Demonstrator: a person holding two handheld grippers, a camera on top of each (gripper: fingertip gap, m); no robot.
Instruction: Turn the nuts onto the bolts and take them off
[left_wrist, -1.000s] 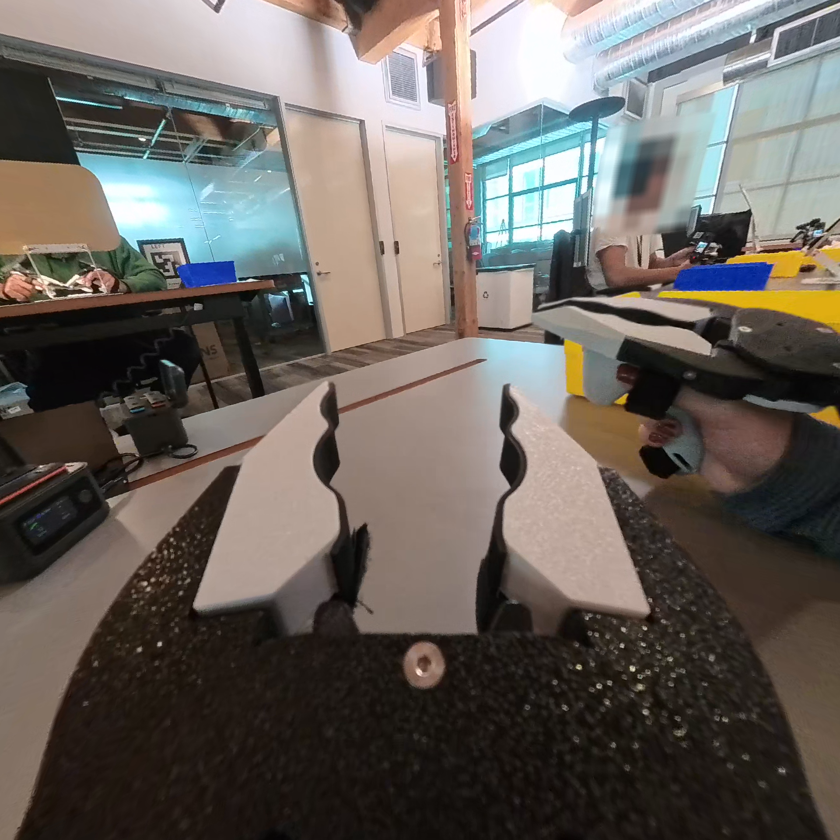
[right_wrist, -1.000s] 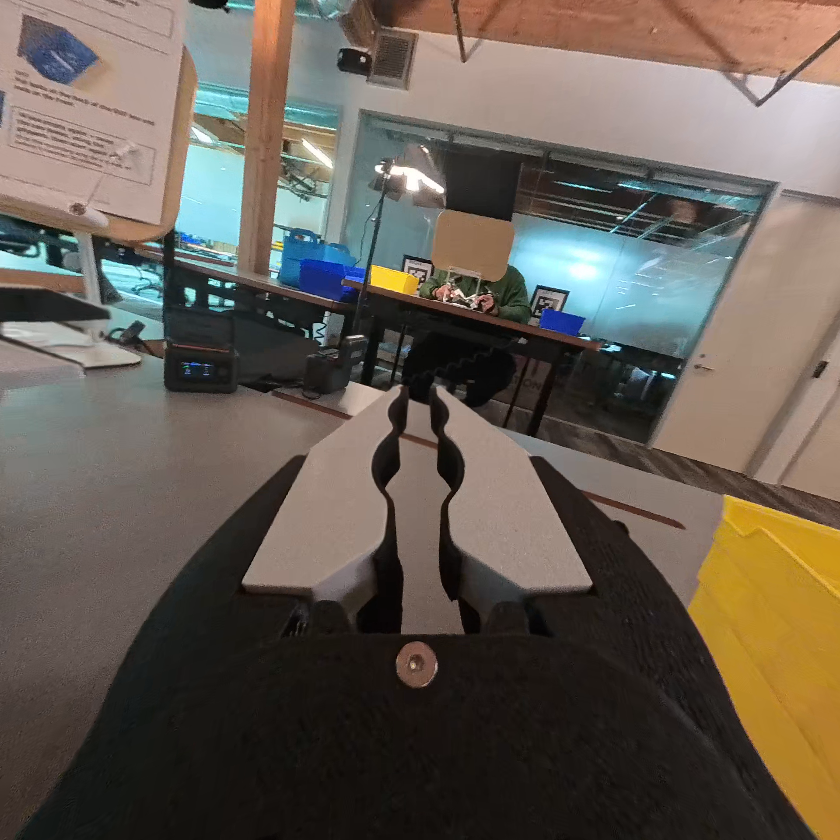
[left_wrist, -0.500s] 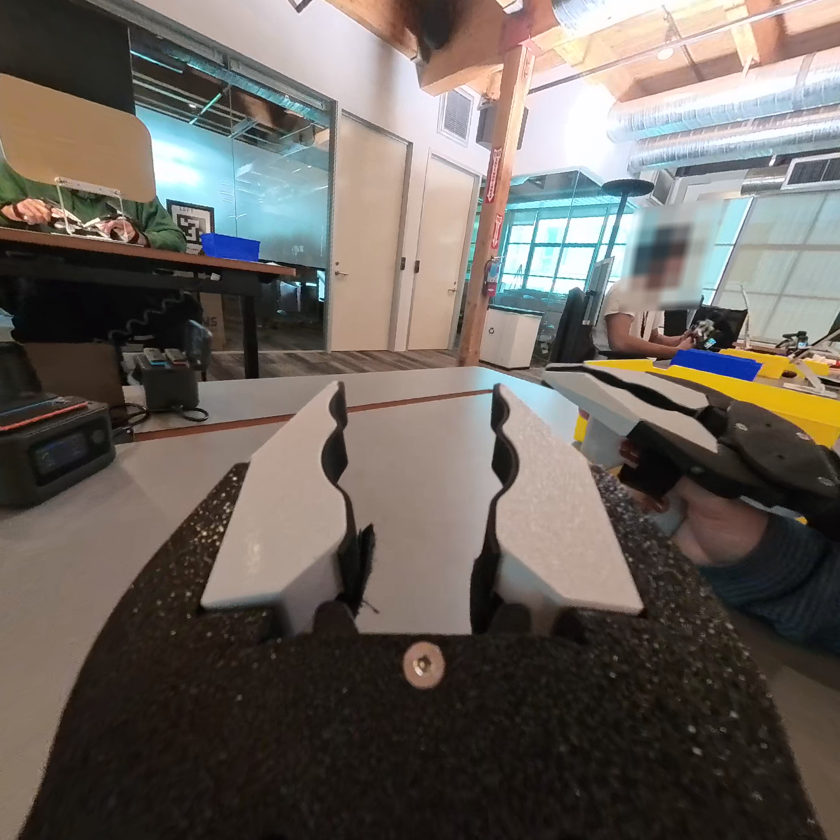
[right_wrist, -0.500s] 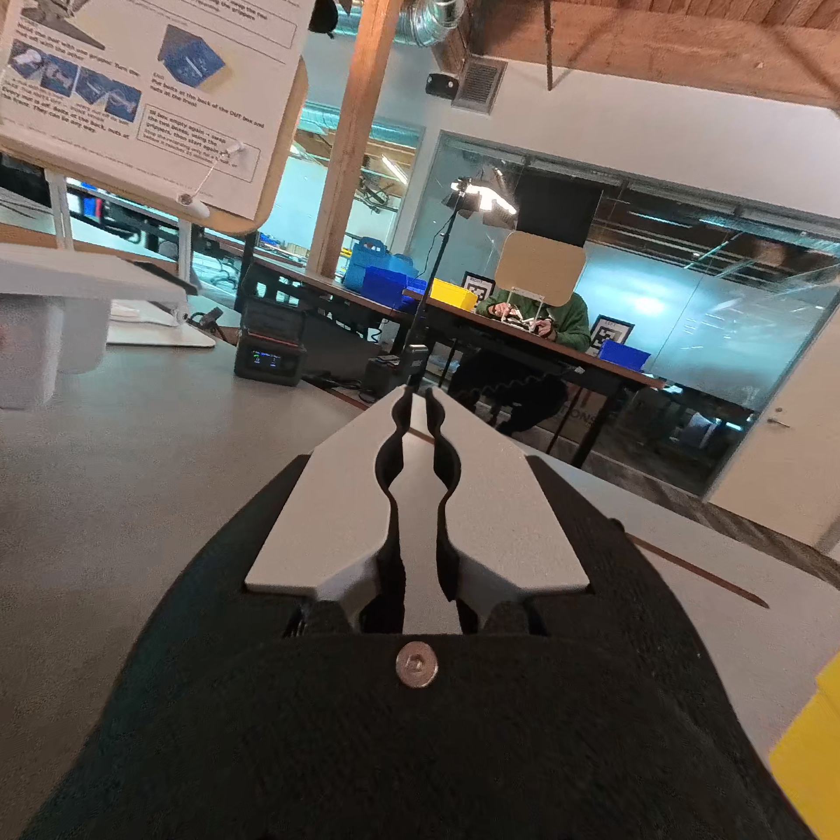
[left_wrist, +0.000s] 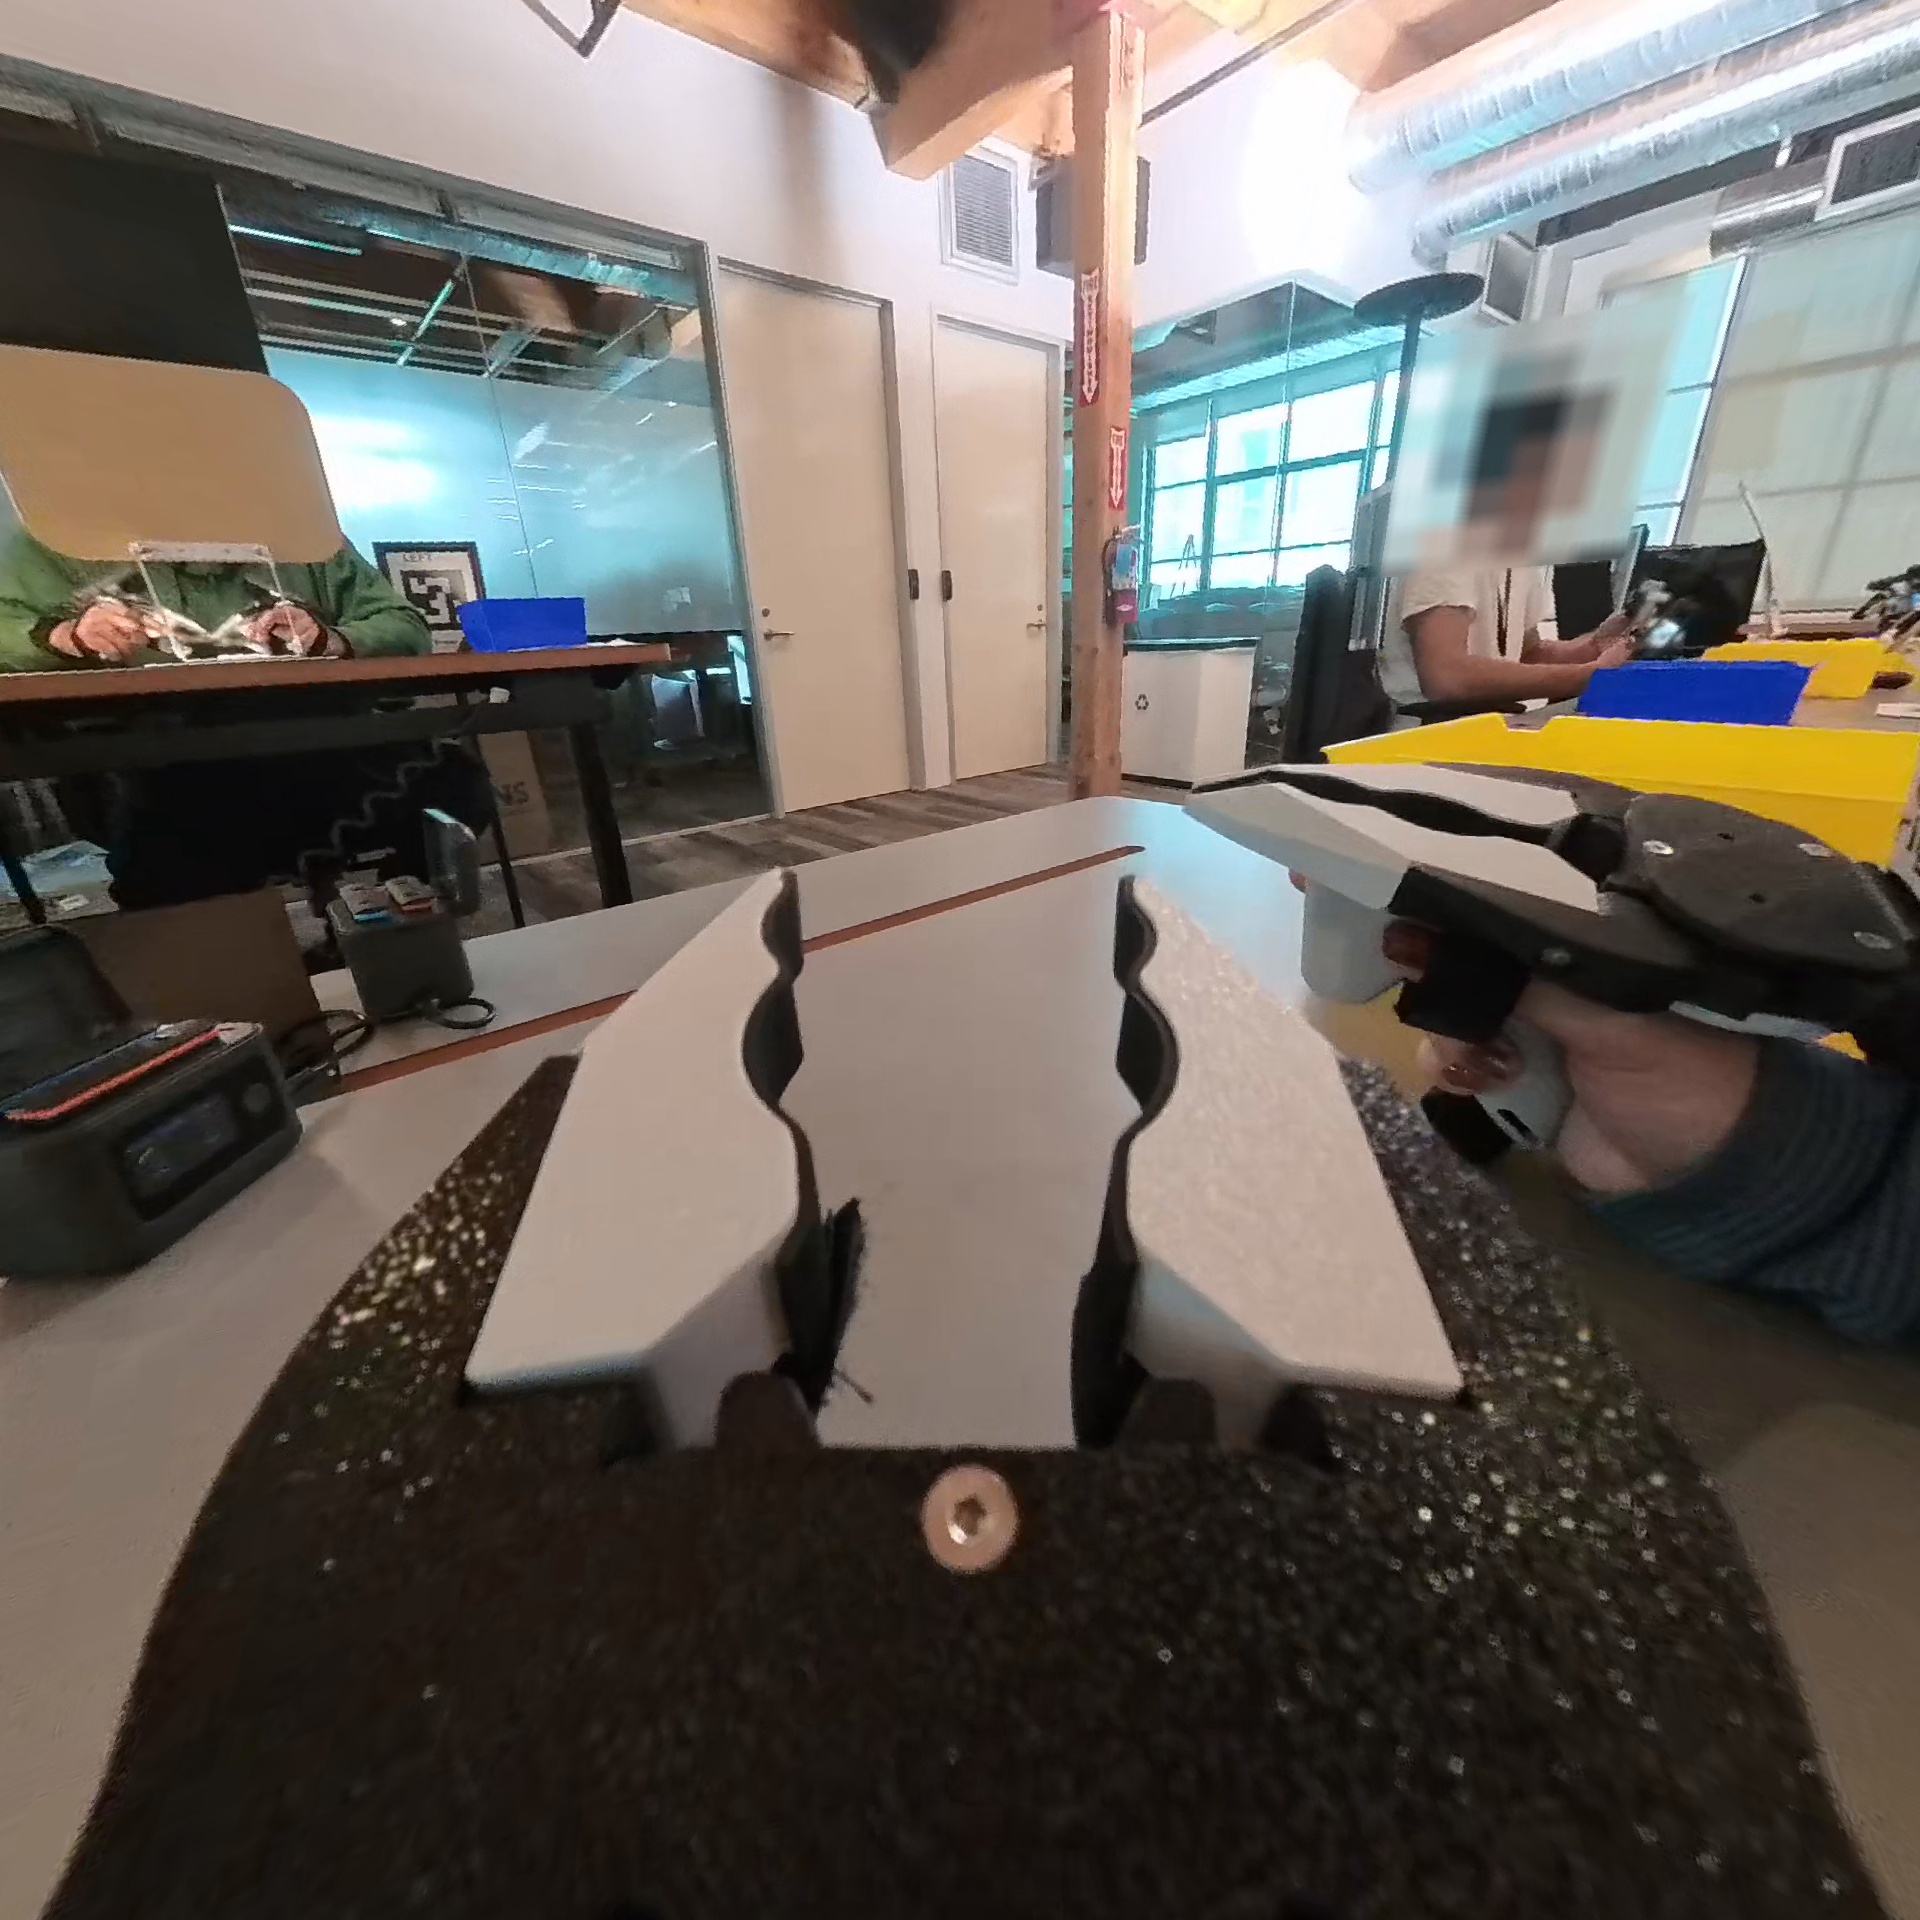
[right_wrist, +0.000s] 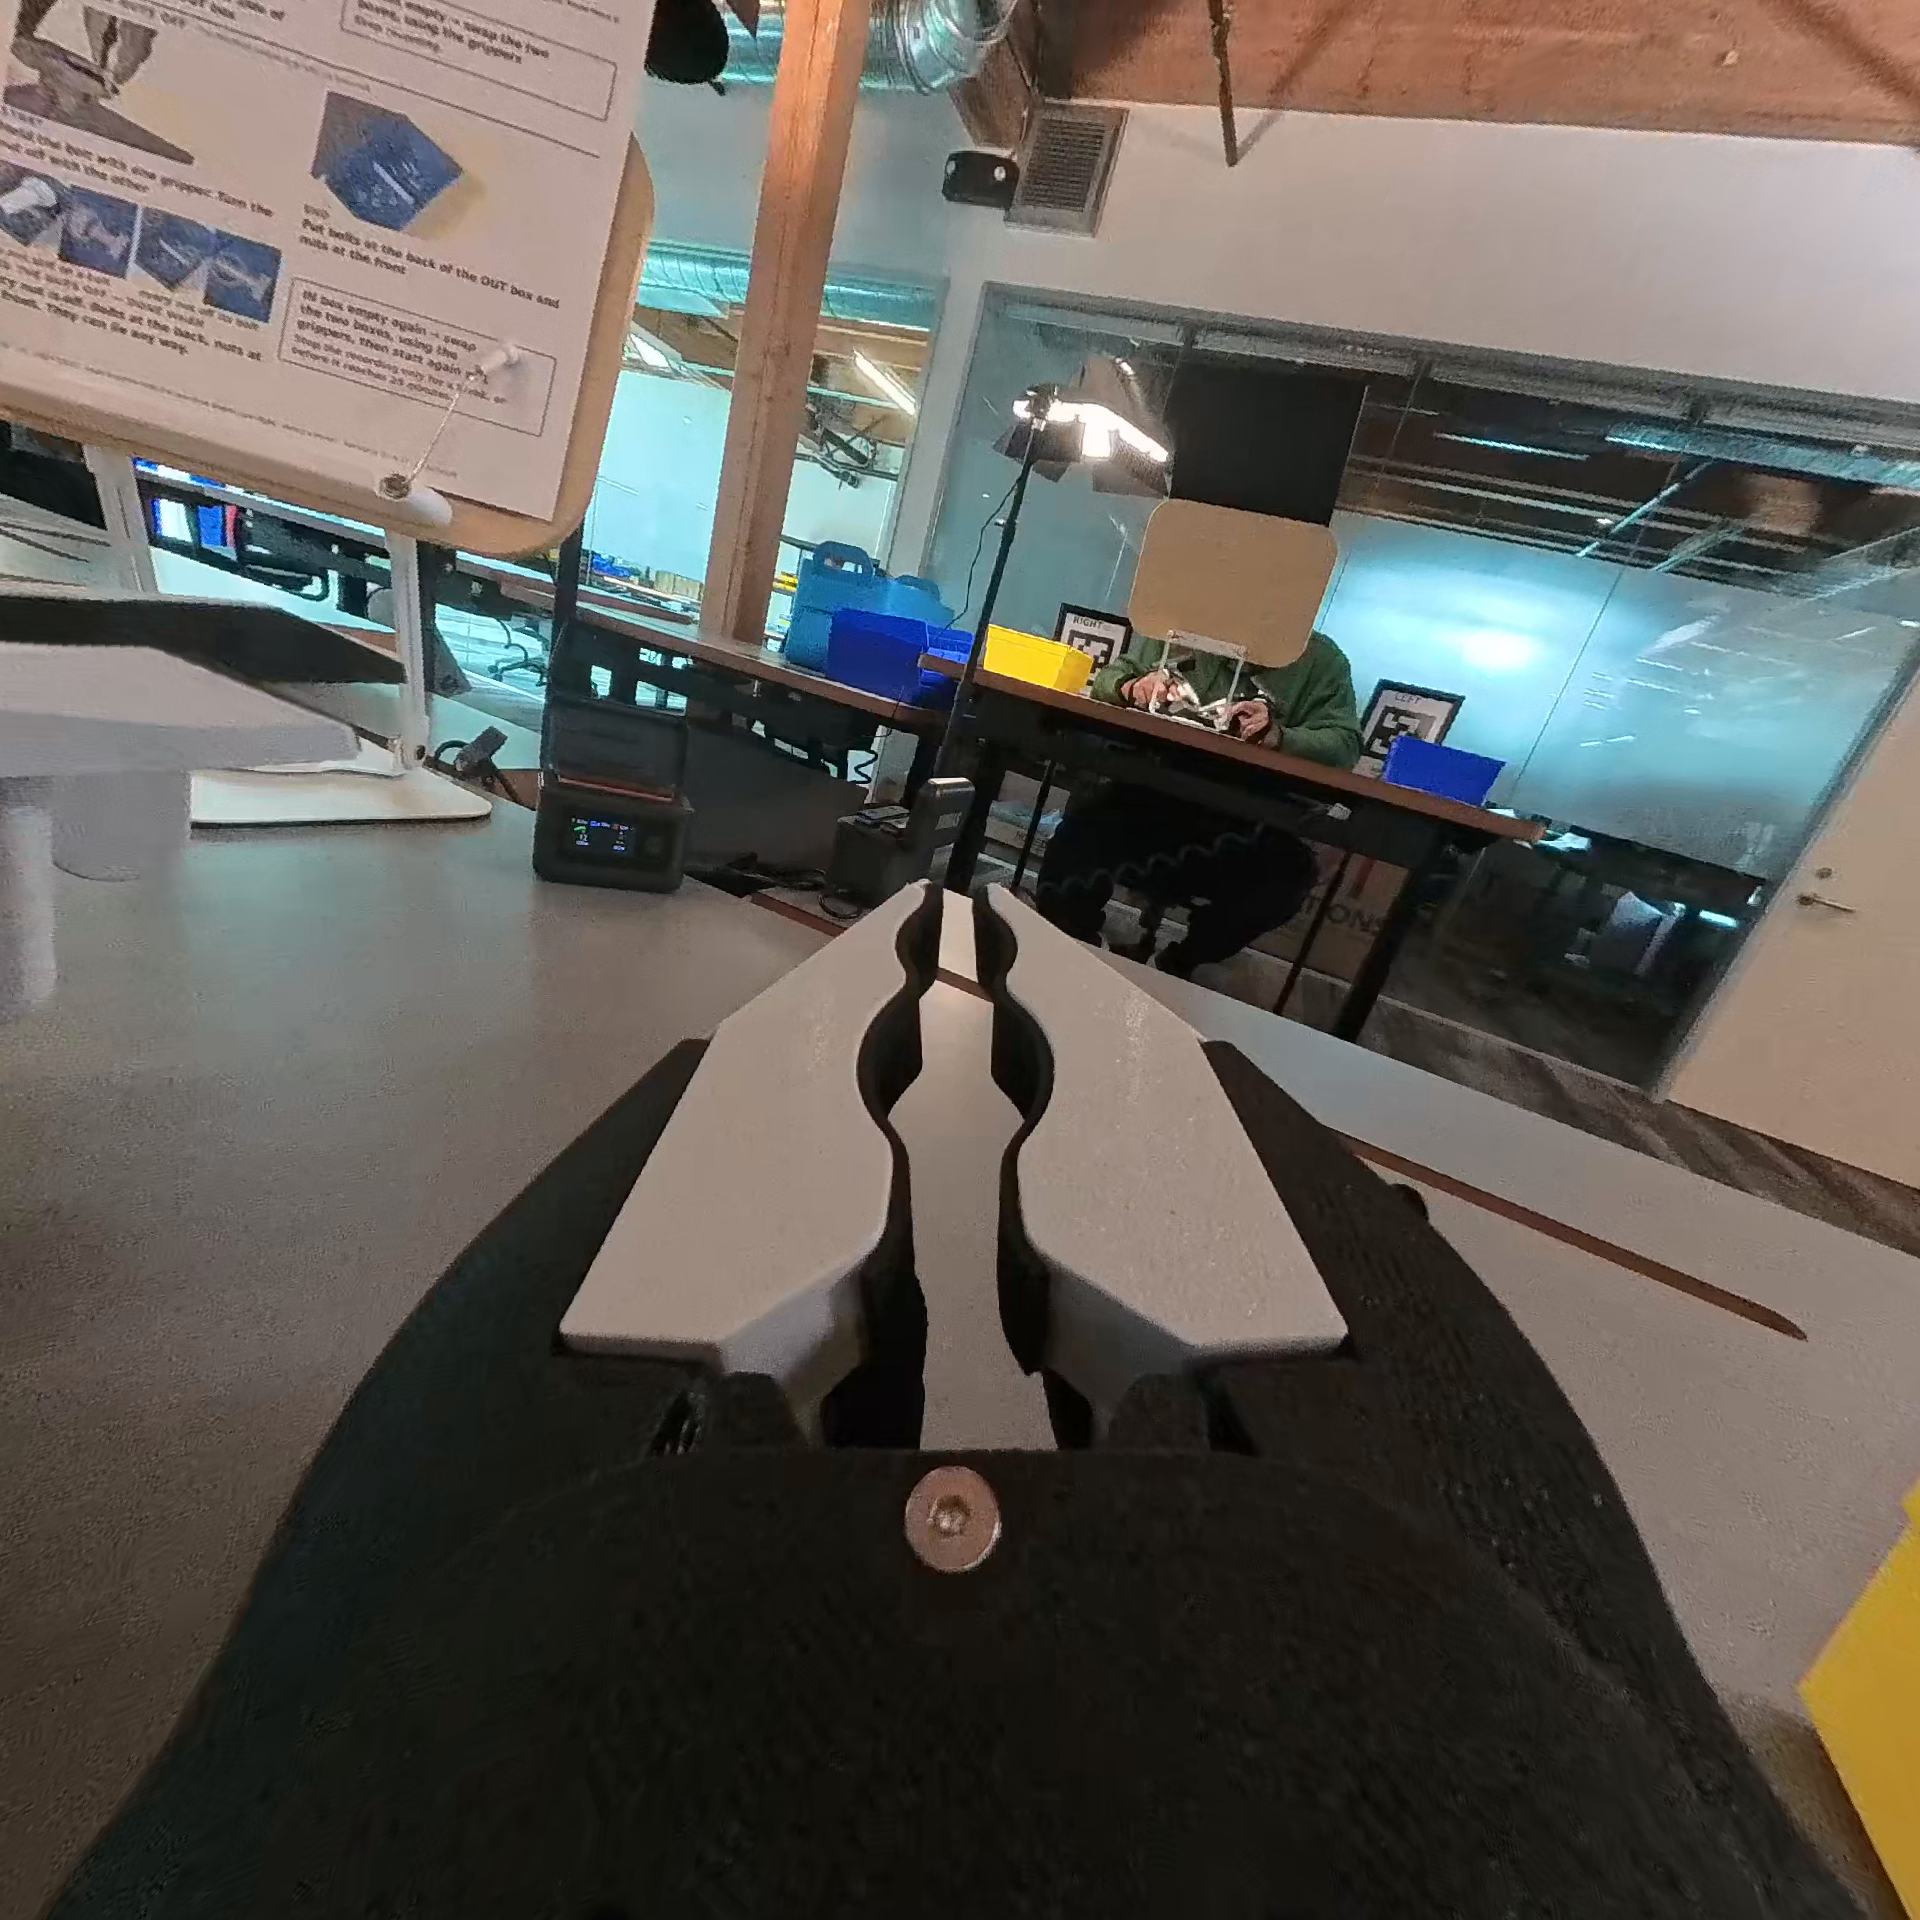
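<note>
No nut or bolt shows in either view. My left gripper (left_wrist: 956, 894) is open and empty, held low over the grey table (left_wrist: 977, 1091). My right gripper (right_wrist: 956, 899) has its white fingers almost together, with only a thin slit and nothing between them. It also shows in the left wrist view (left_wrist: 1236, 800), held in a hand to the right of my left gripper. One white finger of the left gripper (right_wrist: 156, 707) shows at the left edge of the right wrist view. A yellow bin (left_wrist: 1662, 758) stands at the right behind the right gripper; its corner (right_wrist: 1870, 1714) shows in the right wrist view.
A black power unit (left_wrist: 135, 1153) sits on the table's left part, also in the right wrist view (right_wrist: 611, 831). An instruction sheet on a white stand (right_wrist: 312, 208) stands at the far left. A small charger (left_wrist: 400, 951) sits by the far edge. People sit at other tables beyond. My left gripper is the nearer one to the black power unit (left_wrist: 135, 1153): about 25 cm, against 35 cm. My right wrist view (right_wrist: 579, 826) looks at it from another angle.
My right gripper's fingers have come closer together and it has swung left, so the yellow bin has slid to the frame's corner. My left gripper stays open; its view tilted up, then back.
</note>
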